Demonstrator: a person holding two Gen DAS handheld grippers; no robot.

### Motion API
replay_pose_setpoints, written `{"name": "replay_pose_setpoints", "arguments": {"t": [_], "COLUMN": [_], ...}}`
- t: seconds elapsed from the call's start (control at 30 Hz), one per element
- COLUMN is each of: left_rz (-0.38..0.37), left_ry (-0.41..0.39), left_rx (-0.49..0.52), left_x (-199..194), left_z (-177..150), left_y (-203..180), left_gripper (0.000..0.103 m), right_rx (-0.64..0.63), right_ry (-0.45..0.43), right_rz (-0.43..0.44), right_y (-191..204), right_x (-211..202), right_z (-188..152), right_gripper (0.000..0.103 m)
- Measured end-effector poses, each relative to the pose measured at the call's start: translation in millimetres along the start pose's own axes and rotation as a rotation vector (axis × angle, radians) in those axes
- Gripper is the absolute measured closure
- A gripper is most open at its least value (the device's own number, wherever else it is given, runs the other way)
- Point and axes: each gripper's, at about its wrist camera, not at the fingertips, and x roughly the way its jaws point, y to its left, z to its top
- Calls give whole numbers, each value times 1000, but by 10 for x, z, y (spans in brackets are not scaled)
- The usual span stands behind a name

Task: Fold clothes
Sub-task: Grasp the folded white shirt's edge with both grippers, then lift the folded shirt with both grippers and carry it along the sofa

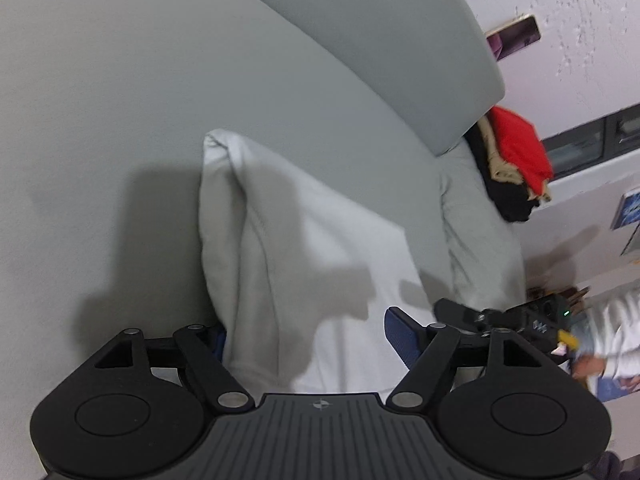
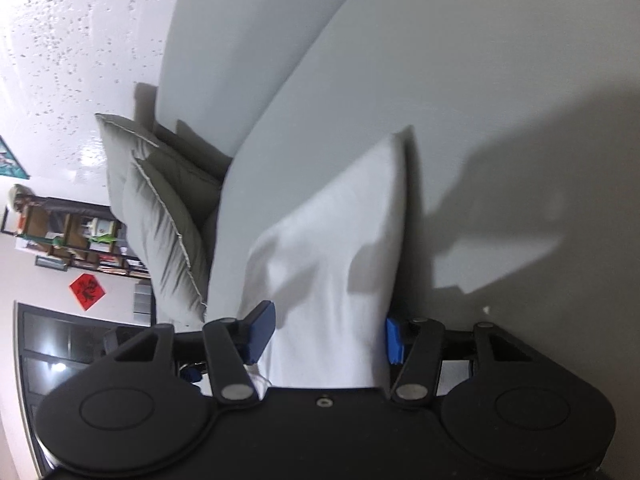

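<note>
The cloth [image 1: 304,248], white and partly folded, lies on a grey bed [image 1: 100,120], its length running away from both cameras towards the headboard [image 1: 360,40].

In the left wrist view, the left gripper [image 1: 308,340] straddles the near end of the cloth. Its left blue pad is mostly hidden behind a thick rolled fold; its right pad [image 1: 400,336] stands clear above the flat white part. The jaws are spread, and the cloth sits between them, but whether the pads press on it cannot be told. Further right, the right gripper [image 1: 500,320] shows as a black body with a small green light, at the cloth's right edge. Beyond it is a sleeve [image 1: 616,332] of the person. A pile [image 1: 516,160] of red, tan and black clothes rests by the headboard's end.

In the right wrist view, two grey pillows [image 2: 160,216] lean at the left, at the bed's head. The right gripper [image 2: 328,336] has the cloth's near end between its blue pads [image 2: 262,332]. The left pad seems to touch the cloth's edge, the right one lies half hidden behind the other edge; jaws are half spread, and a firm pinch cannot be confirmed. The cloth's far corner [image 2: 404,140] stands up to a point against the bed.
</note>
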Motion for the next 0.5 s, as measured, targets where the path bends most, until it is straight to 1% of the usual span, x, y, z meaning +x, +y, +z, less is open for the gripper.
{"name": "replay_pose_setpoints", "arguments": {"t": [0.07, 0.1, 0.13, 0.17, 0.2, 0.23, 0.3, 0.37, 0.4, 0.5], "left_rz": [13, 45, 78, 111, 137, 161, 210, 257, 278, 298], "left_ry": [-25, -34, -40, -46, -55, -64, -117, -196, -235, -335], "left_rx": [-6, 1, 1, -1, -8, -16, 11, 91, 139, 257], "left_x": [40, 52, 52, 50, 30, 7, -98, -258, -343, -590], "left_z": [-13, -28, -46, -64, -87, -112, -185, -296, -361, -583], "left_y": [-60, -120, -176, -230, -276, -320, -479, -747, -901, -1358], "left_gripper": [39, 52, 66, 74, 86, 94, 95, 97, 97, 97], "right_rx": [-10, -18, -27, -46, -65, -85, -151, -233, -266, -366], "right_ry": [-8, -13, -18, -22, -27, -33, -76, -128, -155, -234], "right_rz": [7, -7, -23, -63, -102, -139, -186, -209, -208, -202], "right_y": [13, 34, 58, 96, 134, 174, 329, 535, 633, 928], "right_x": [32, 41, 51, 64, 76, 85, 26, -78, -184, -501], "right_z": [9, 7, 4, -9, -22, -38, -119, -220, -277, -448], "right_gripper": [52, 54, 68, 84, 92, 95, 96, 97, 97, 97]}}
